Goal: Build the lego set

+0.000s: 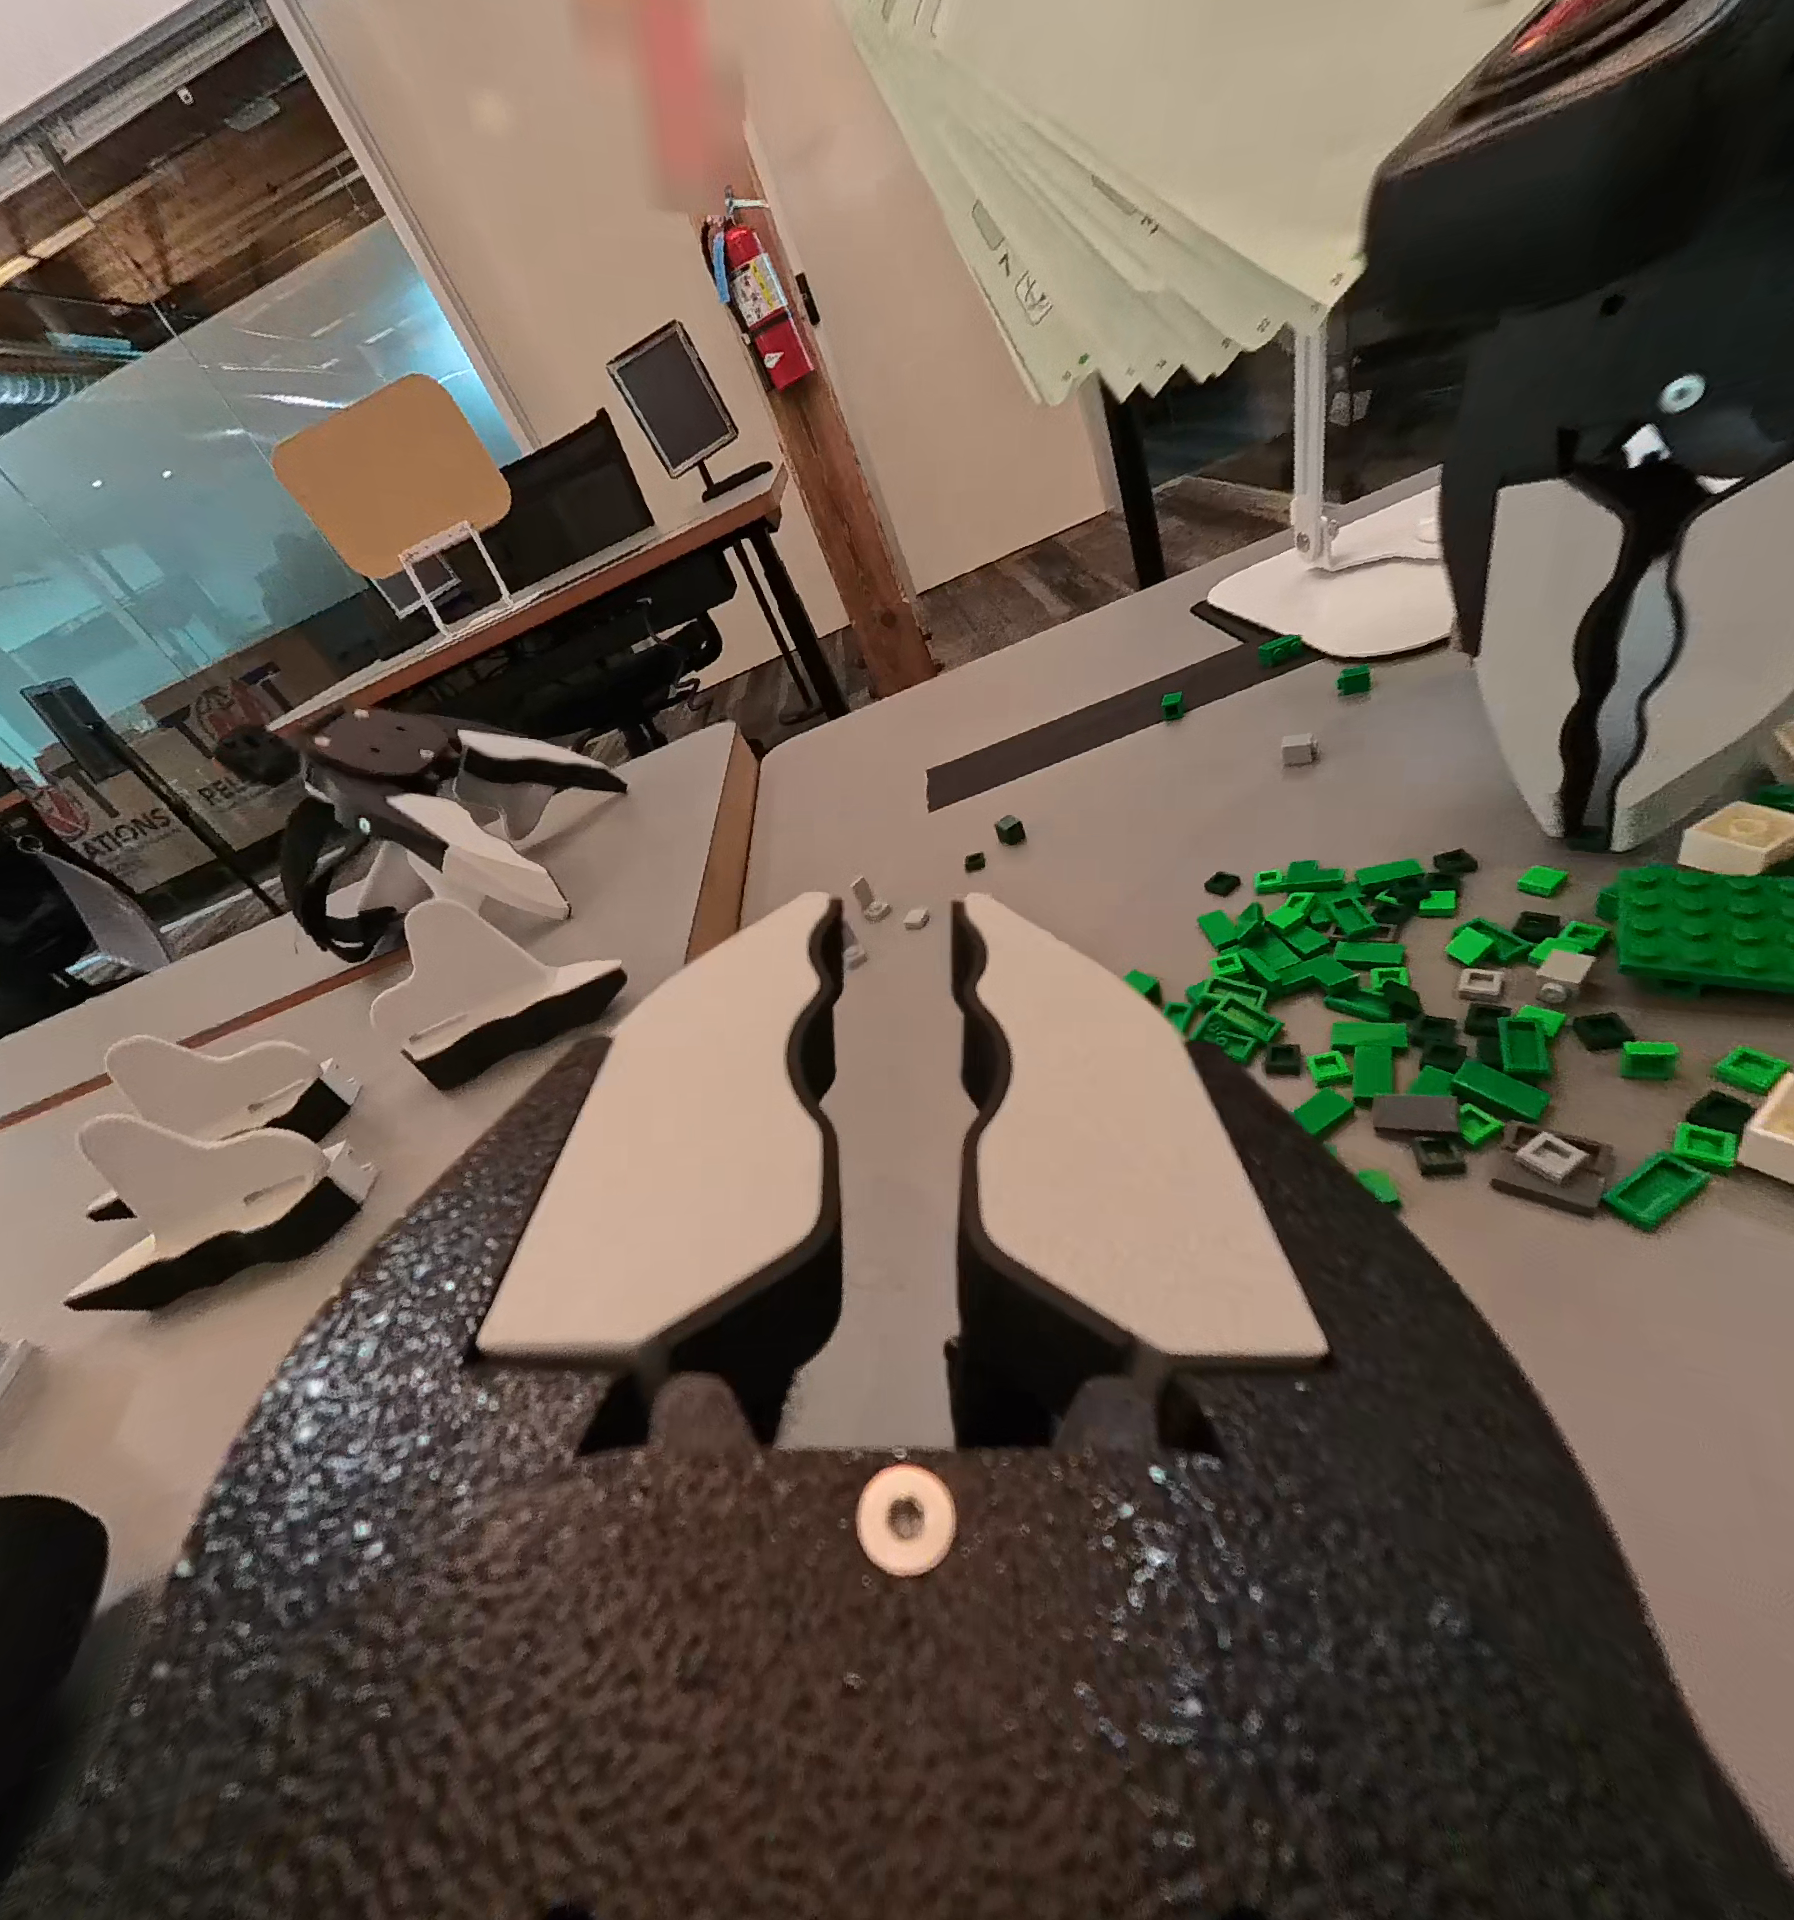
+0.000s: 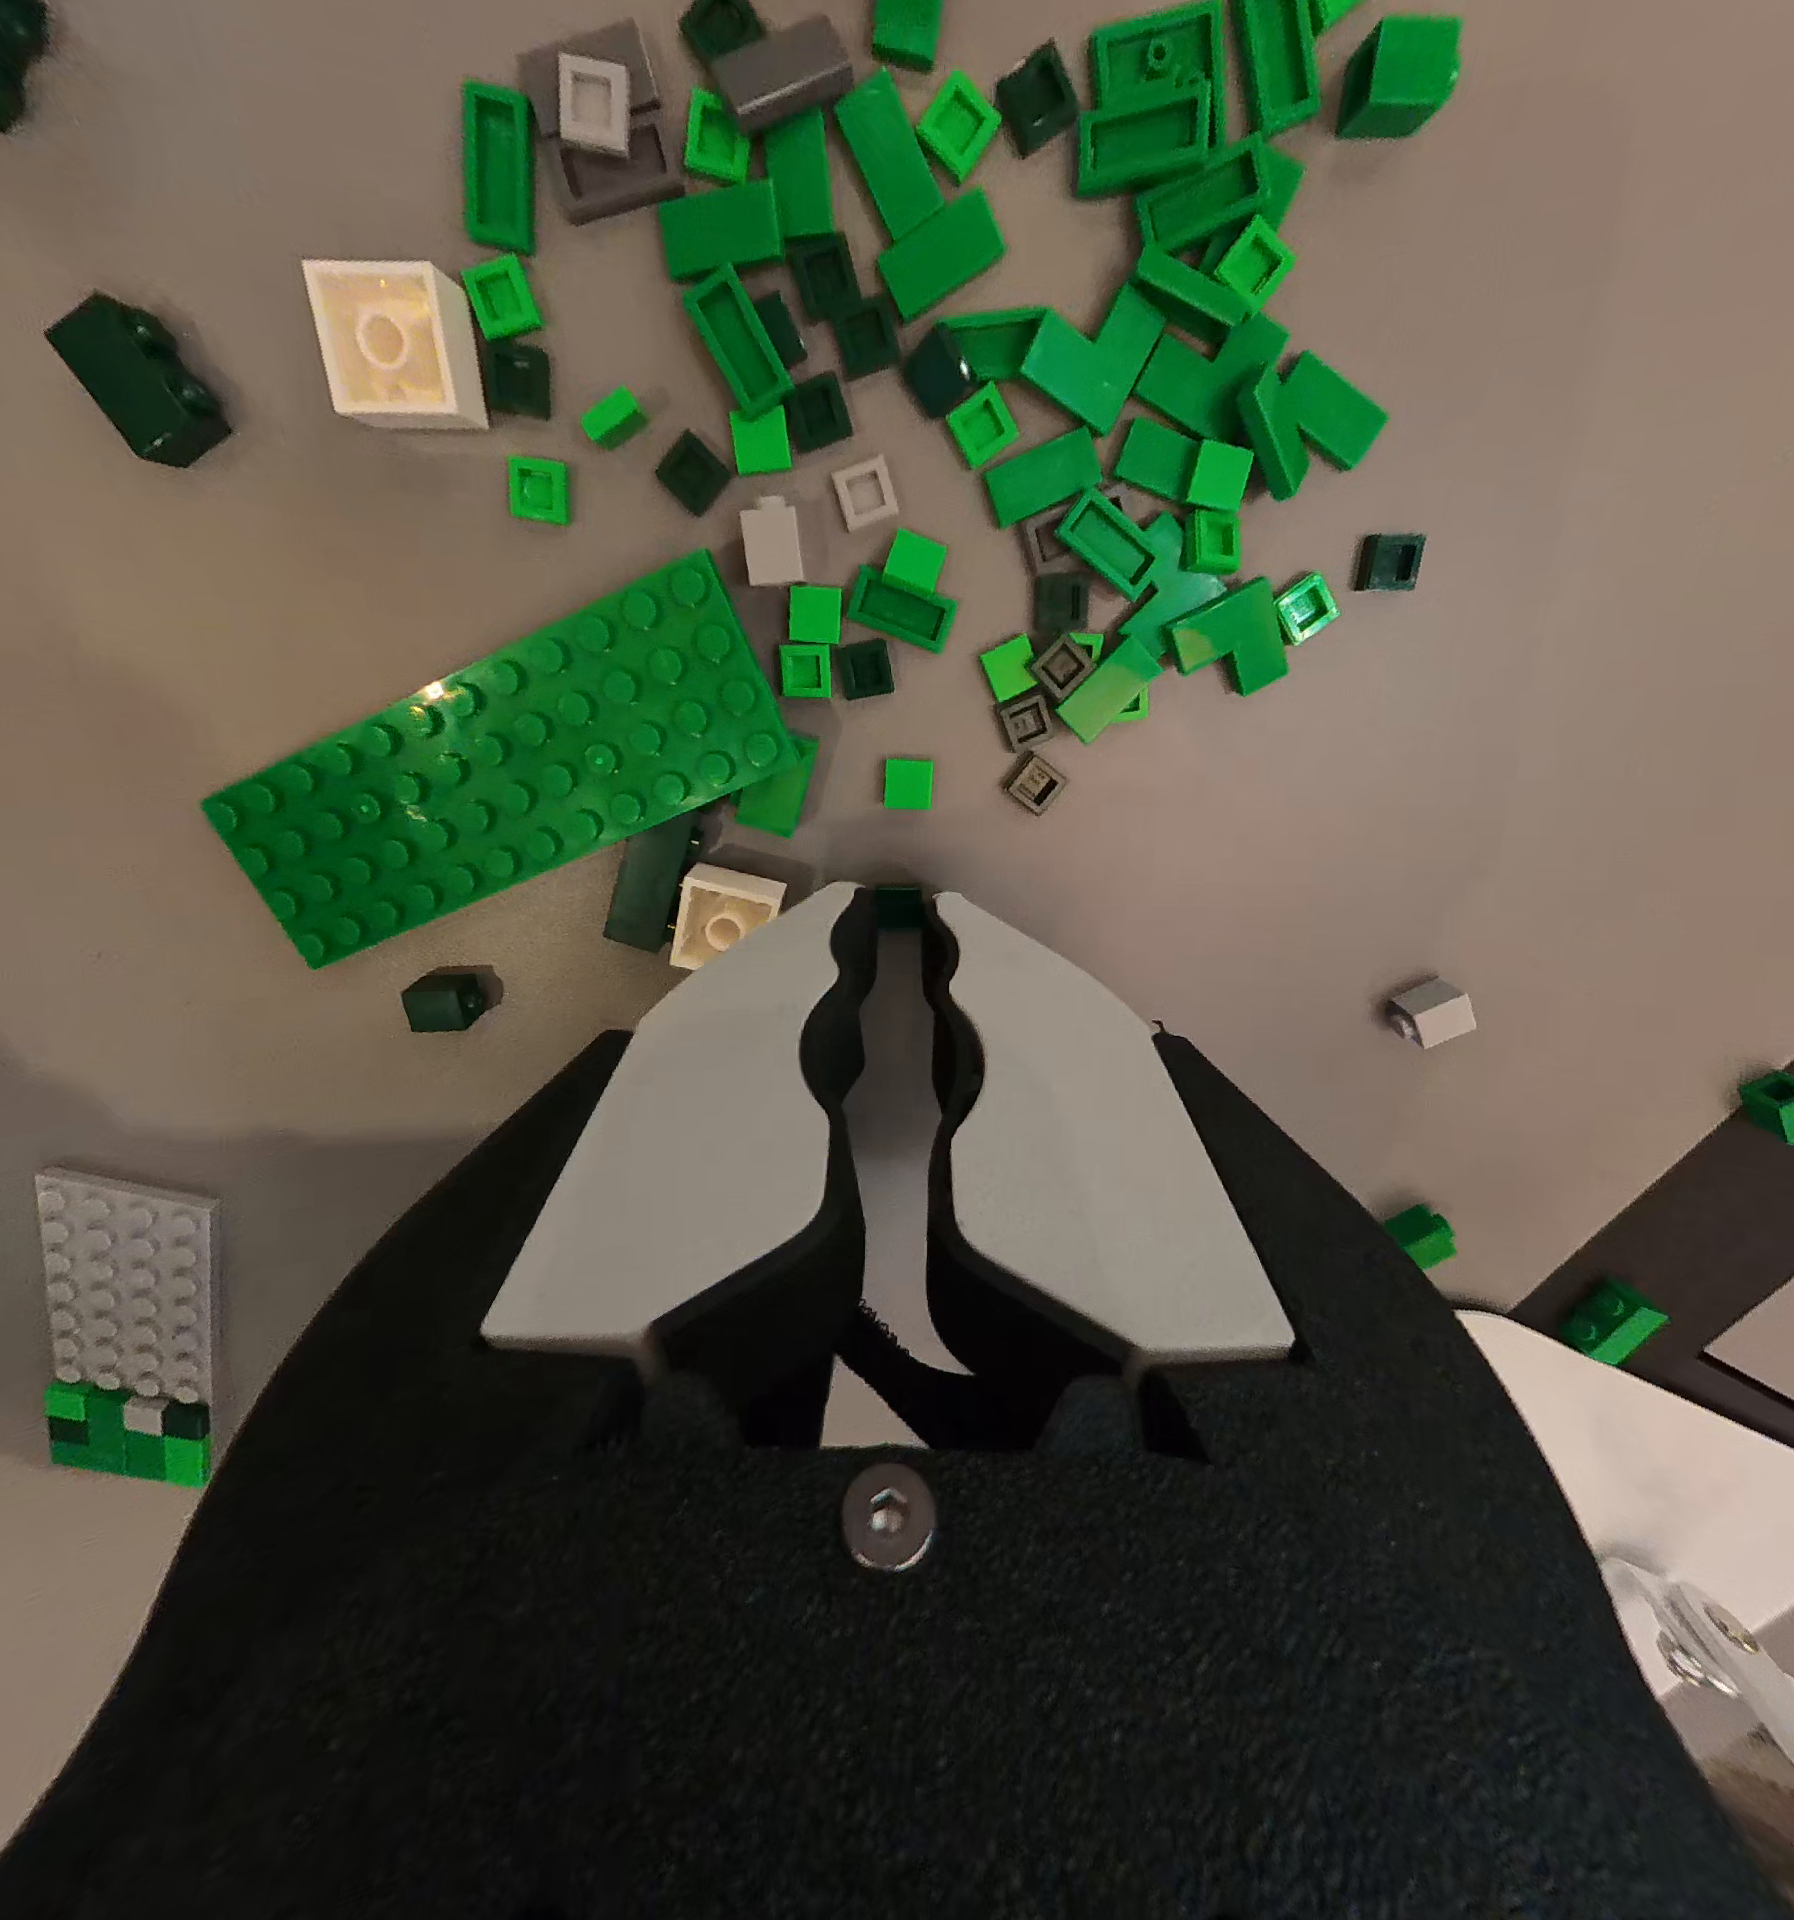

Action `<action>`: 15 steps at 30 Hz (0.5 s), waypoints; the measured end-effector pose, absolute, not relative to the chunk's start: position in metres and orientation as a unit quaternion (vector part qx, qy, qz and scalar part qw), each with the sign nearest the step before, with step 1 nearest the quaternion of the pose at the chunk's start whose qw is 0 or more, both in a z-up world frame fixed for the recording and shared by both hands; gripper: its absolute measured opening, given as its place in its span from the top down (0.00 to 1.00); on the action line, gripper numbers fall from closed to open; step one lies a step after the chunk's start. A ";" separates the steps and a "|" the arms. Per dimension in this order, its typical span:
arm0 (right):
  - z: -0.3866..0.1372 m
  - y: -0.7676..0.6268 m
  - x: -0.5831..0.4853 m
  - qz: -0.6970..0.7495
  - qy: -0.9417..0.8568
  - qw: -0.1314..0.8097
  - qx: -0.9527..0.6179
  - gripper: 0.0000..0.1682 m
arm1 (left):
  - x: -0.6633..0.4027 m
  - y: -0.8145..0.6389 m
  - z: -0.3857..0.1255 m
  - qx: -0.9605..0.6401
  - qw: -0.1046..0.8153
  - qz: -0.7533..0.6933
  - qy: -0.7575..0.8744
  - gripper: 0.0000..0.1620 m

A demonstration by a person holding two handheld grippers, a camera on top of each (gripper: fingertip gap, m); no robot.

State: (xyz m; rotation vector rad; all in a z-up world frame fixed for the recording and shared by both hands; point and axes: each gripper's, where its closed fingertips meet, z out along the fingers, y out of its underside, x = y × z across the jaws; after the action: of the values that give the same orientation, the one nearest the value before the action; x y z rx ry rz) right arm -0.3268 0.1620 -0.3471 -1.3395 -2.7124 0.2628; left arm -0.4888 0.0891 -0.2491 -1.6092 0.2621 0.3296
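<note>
A pile of green, dark green and grey tiles (image 2: pixel 1080 364) lies on the grey table, also in the left wrist view (image 1: pixel 1392 997). A large green baseplate (image 2: pixel 498 758) lies beside it. A grey plate (image 2: pixel 129 1278) with green bricks on its near end lies at the lower left. My right gripper (image 2: pixel 898 904) points down at the table, its tips closed on a small dark green piece (image 2: pixel 898 906) next to a white brick (image 2: pixel 727 920). It also shows in the left wrist view (image 1: pixel 1589 821). My left gripper (image 1: pixel 898 925) is open and empty, low over bare table left of the pile.
An instruction booklet (image 1: pixel 1132 187) hangs on a white stand (image 1: pixel 1340 603) at the back right. Spare gripper fingers (image 1: pixel 498 997) and another gripper (image 1: pixel 425 800) lie on the adjoining table at left. A dark strip (image 1: pixel 1080 748) crosses the table. Stray bricks (image 2: pixel 1433 1013) lie around. Tip to tip, the grippers are about 20 centimetres apart. The left gripper is farther from the grey plate (image 2: pixel 129 1278), some 30 centimetres, than the right, some 15 centimetres.
</note>
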 end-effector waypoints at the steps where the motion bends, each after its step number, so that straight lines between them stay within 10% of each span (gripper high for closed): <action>1: -0.347 0.162 -0.326 0.086 -0.892 0.050 -0.442 0.95 | -0.484 0.088 -0.245 -0.710 0.677 0.146 0.127 0.86; 7: -0.317 0.167 -0.314 0.083 -0.874 0.130 -0.461 0.96 | -0.326 0.041 -0.218 -0.616 0.672 -0.118 0.393 0.92; 12: -0.276 0.147 -0.248 0.096 -0.835 0.205 -0.502 0.96 | -0.219 0.005 -0.271 -0.660 0.496 -0.222 0.519 0.67; 15: -0.268 0.124 -0.195 0.106 -0.808 0.221 -0.535 0.96 | -0.184 -0.013 -0.294 -0.663 0.454 -0.194 0.562 0.69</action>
State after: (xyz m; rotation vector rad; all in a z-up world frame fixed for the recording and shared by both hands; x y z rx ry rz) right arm -0.1950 0.1243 -0.2678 -1.4790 -2.2341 0.2928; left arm -0.1839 -0.0125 -0.2937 -1.6370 1.3879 -0.4783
